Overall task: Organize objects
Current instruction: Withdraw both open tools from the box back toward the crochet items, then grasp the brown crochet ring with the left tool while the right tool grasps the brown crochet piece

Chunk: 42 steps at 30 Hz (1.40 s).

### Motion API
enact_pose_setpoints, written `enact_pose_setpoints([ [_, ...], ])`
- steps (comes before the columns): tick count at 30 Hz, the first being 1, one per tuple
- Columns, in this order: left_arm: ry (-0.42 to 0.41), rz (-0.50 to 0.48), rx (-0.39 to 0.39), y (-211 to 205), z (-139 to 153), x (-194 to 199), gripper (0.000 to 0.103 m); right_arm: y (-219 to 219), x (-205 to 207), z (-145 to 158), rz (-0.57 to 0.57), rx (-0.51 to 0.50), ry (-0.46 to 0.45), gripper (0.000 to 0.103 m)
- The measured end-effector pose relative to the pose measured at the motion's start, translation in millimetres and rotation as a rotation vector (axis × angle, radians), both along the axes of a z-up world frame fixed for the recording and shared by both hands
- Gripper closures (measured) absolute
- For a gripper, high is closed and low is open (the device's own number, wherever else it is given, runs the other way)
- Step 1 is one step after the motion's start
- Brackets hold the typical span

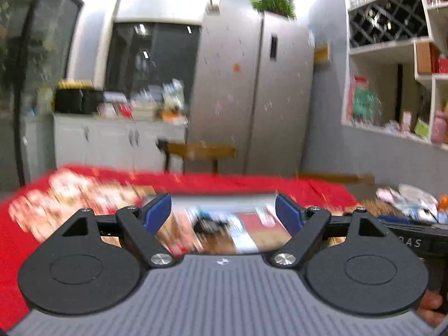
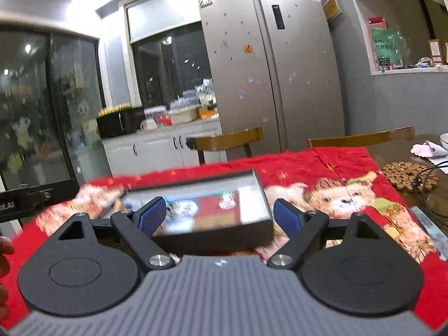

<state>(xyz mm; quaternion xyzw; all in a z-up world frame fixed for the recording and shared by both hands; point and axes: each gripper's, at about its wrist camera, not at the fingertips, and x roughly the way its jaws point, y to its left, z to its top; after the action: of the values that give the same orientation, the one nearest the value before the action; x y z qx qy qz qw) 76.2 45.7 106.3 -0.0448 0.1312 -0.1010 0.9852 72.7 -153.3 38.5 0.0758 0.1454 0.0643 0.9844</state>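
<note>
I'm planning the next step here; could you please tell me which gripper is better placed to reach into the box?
Right, probably: the right gripper is open with the box sharply centred ahead; the left view is too blurred to judge.

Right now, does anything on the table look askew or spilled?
Nothing looks spilled or broken. The box sits at a slant on the red cloth, its edges not parallel to the cloth's. What lies inside it is too blurred to judge. Both tools are open, gripping nothing.
</note>
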Motion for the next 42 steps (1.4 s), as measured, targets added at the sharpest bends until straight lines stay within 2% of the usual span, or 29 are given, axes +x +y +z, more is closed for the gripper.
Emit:
enact_pose_setpoints([
  [3, 0.069, -0.023, 0.002, -14.1, -24.0, 9.4, 0.018, -2.3, 2.4, -14.2, 0.027, -0.018, 0.028, 0.013],
  [8, 0.095, -0.025, 0.120, -36.8, -56.9, 16.3, 0.019, 0.4, 8.7, -31.9, 0.049, -0.057, 0.056, 0.013],
  [11, 0.127, -0.043, 0.113, -41.5, -69.1, 24.9, 0.020, 1.4, 12.7, -43.1, 0.052, -0.082, 0.079, 0.013],
  [16, 0.199, -0.043, 0.103, -47.6, -86.8, 40.5, 0.039, -8.0, 26.4, -50.8, 0.079, -0.018, 0.179, 0.014],
  [23, 0.234, -0.045, 0.097, -51.3, -92.7, 54.0, 0.049, -7.9, 34.2, -55.7, 0.112, -0.005, 0.232, 0.014],
  [26, 0.253, -0.029, 0.104, -51.6, -93.7, 56.9, 0.063, -7.2, 37.3, -56.8, 0.110, -0.003, 0.246, 0.016],
  [29, 0.256, -0.025, 0.086, -47.9, -94.5, 56.7, 0.068, -10.6, 40.6, -59.1, 0.104, 0.018, 0.268, 0.019],
  [36, 0.238, 0.001, 0.063, -40.9, -93.4, 46.5, 0.071, -10.8, 45.0, -61.8, 0.108, 0.022, 0.300, 0.025],
  [39, 0.228, 0.018, 0.067, -41.4, -92.1, 43.7, 0.071, -12.1, 44.8, -62.0, 0.116, 0.036, 0.301, 0.033],
  [42, 0.210, 0.027, 0.070, -41.6, -90.8, 40.2, 0.071, -12.1, 45.1, -61.8, 0.122, 0.036, 0.304, 0.049],
])
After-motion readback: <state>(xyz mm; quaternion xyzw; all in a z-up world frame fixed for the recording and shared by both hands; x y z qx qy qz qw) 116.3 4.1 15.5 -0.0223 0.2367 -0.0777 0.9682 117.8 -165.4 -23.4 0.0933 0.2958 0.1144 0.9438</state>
